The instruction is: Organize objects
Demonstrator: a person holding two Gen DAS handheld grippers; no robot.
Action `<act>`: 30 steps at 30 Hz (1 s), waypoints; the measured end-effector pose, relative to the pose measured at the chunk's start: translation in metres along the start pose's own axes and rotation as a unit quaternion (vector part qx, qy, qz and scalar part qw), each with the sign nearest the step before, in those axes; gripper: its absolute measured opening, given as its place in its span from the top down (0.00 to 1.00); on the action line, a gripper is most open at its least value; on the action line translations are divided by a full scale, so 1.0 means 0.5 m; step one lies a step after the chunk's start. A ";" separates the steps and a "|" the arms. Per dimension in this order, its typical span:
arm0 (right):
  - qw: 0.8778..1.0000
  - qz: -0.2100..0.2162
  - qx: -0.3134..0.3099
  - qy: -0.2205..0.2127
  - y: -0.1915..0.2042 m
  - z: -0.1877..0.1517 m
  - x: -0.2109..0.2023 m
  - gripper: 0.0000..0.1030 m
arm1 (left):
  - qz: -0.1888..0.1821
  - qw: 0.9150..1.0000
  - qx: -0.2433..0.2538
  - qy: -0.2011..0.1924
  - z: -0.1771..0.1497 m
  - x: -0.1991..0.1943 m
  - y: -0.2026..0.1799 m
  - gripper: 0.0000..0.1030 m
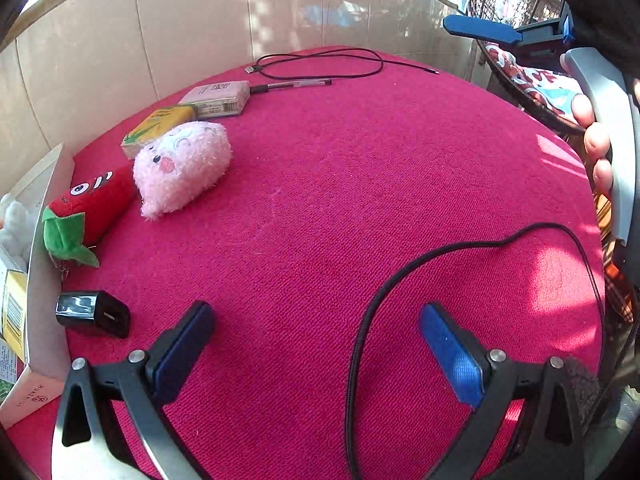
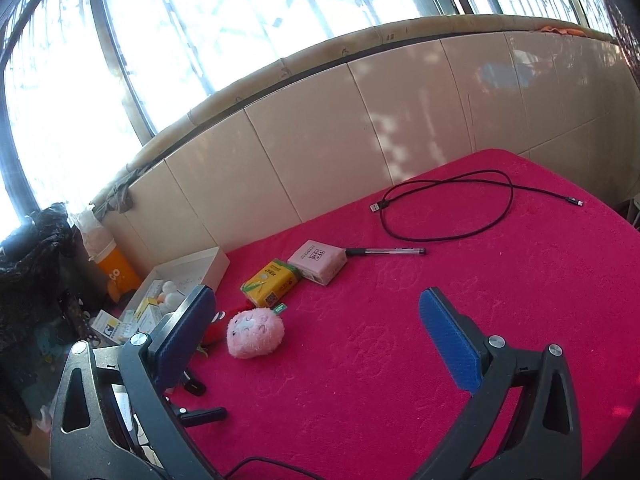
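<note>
Pink plush toy (image 1: 182, 166), soft and light beside the white box (image 1: 44, 280) on your red worktop (image 1: 360, 200), wants a mid-body pinch; both hand-held grippers (image 1: 316, 344) (image 2: 316, 340) gape, empty.

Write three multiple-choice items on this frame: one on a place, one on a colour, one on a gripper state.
1. Where does the pen lie?
A. beside the pink box
B. inside the white box
C. on the floor

2. What colour is the cloth on the table?
A. green
B. magenta-red
C. white

3. How is the left gripper?
A. shut on the cable
B. shut on the charger
C. open, holding nothing

Answers: 1 A, its end meets the pink box; 2 B, magenta-red under every object; 3 C, fingers spread with only cloth between, the black cable passing nearer the right finger.
</note>
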State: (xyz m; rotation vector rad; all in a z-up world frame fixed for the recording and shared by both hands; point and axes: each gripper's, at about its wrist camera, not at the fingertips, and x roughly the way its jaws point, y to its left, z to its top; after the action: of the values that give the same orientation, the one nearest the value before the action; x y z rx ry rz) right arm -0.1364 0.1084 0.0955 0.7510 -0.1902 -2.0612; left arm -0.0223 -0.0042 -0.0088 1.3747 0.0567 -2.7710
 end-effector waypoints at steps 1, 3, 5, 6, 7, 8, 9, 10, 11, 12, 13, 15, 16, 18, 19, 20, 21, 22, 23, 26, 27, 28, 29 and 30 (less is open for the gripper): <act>1.000 0.004 0.008 0.002 -0.007 0.001 0.003 0.00 | 0.000 1.000 0.000 0.000 0.000 0.000 0.000 0.00; 1.000 0.011 0.021 0.008 -0.011 0.002 0.010 0.00 | 0.000 1.000 0.000 0.000 0.000 0.000 0.000 0.00; 0.999 0.018 0.026 0.010 -0.010 0.003 0.014 0.00 | 0.000 1.000 0.000 0.000 0.000 0.000 -0.001 0.00; 0.999 0.020 0.025 0.011 -0.009 0.004 0.016 0.00 | 0.000 1.000 0.000 0.000 0.000 0.000 -0.001 0.00; 0.999 0.021 0.023 0.013 -0.007 0.005 0.017 0.00 | 0.000 1.000 0.000 0.000 0.000 0.000 -0.001 0.00; 0.999 0.022 0.020 0.014 -0.005 0.007 0.018 0.00 | 0.000 1.000 -0.001 0.000 0.000 0.000 -0.001 0.00; 0.999 0.021 0.017 0.017 -0.004 0.009 0.020 0.00 | 0.000 1.000 0.000 0.000 -0.001 -0.001 -0.001 0.00; 1.000 0.019 0.016 0.019 -0.005 0.011 0.021 0.00 | 0.000 1.000 0.000 0.000 -0.001 -0.001 0.000 0.00; 1.000 0.016 0.015 0.021 -0.009 0.014 0.023 0.00 | 0.000 1.000 0.000 0.000 0.000 0.000 0.000 0.00; 1.000 0.012 0.016 0.022 -0.013 0.016 0.023 0.00 | 0.000 1.000 0.000 0.000 -0.001 -0.001 -0.001 0.00; 1.000 0.008 0.018 0.022 -0.017 0.017 0.024 0.00 | 0.000 1.000 0.000 0.000 0.000 0.000 0.000 0.00; 0.999 0.001 0.026 0.024 -0.026 0.016 0.027 0.00 | 0.000 1.000 0.000 0.000 0.001 0.000 -0.001 0.00; 0.999 0.001 0.032 0.027 -0.030 0.014 0.031 0.00 | 0.000 1.000 0.000 0.000 0.000 -0.002 -0.001 0.00; 0.999 0.002 0.040 0.035 -0.035 0.011 0.038 0.00 | 0.000 1.000 0.000 0.000 0.000 -0.002 -0.001 0.00; 0.998 0.002 0.041 0.039 -0.036 0.008 0.042 0.00 | 0.000 1.000 0.000 0.000 0.000 -0.002 -0.001 0.00; 0.998 0.001 0.040 0.044 -0.034 0.006 0.048 0.00 | 0.000 1.000 0.000 0.000 0.001 -0.002 -0.001 0.00; 0.998 0.002 0.039 0.050 -0.033 0.003 0.054 0.00 | 0.000 1.000 0.000 0.000 0.001 -0.002 -0.001 0.00; 0.998 0.003 0.040 0.055 -0.032 0.001 0.058 0.00 | 0.000 1.000 0.000 0.000 0.001 -0.002 -0.001 0.00; 0.997 0.006 0.040 0.058 -0.030 -0.001 0.061 0.00 | 0.000 1.000 0.000 0.000 0.001 -0.002 0.000 0.00; 0.997 0.009 0.035 0.068 -0.025 -0.005 0.069 0.00 | 0.000 1.000 0.000 0.000 0.001 -0.001 0.000 0.00; 0.997 0.008 0.033 0.069 -0.023 -0.006 0.070 0.00 | 0.000 1.000 0.000 0.000 0.001 -0.001 0.000 0.00; 0.997 0.007 0.032 0.069 -0.023 -0.007 0.070 0.00 | -0.001 1.000 0.000 0.000 0.001 -0.001 0.000 0.00; 0.997 0.005 0.033 0.070 -0.023 -0.007 0.070 0.00 | -0.001 1.000 0.000 0.000 0.001 -0.001 0.000 0.00; 0.997 0.004 0.034 0.071 -0.025 -0.007 0.071 0.00 | -0.001 1.000 0.000 0.000 0.001 -0.001 0.000 0.00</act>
State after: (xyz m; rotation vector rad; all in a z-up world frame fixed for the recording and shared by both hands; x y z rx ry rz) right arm -0.1574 0.0877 0.0721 0.9341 -0.1834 -1.9924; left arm -0.0222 -0.0040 -0.0081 1.3740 0.0571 -2.7725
